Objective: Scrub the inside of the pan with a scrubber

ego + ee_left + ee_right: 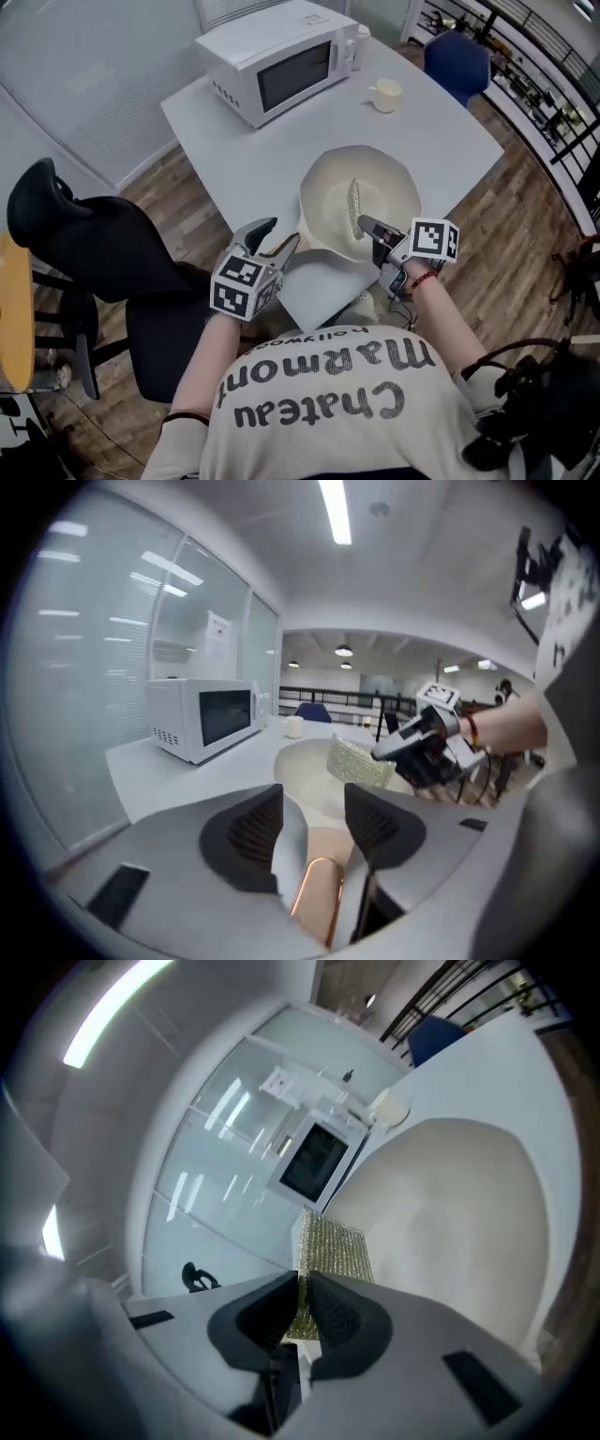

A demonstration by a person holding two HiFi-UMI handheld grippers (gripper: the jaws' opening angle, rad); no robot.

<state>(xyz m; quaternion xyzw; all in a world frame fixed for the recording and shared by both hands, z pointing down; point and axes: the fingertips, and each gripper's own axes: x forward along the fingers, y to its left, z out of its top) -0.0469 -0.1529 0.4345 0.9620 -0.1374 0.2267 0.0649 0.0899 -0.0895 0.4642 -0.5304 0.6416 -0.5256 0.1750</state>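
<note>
Cream pan (394,192) at the centre of the head view, on the near edge of a white table (281,150), its near rim overhanging that edge. A flat mesh scrubber (353,208) stands on edge inside the pan, just left of the bowl's middle. The right gripper (366,225) reaches in over the lower rim; in the right gripper view its jaws are nearly together and pinch the scrubber's near end, with the rest of the pad projecting beyond the tips. The copper-coloured handle (319,892) leaves the pan toward the lower left. The left gripper (274,236) has this handle between its jaws, which stand fairly wide and close against its sides, as the left gripper view shows. Beyond the pan, a cup (385,95) sits toward the upper right of the table and a microwave (277,61) at the top centre. A black chair (103,248) stands at the left of the frame.
</note>
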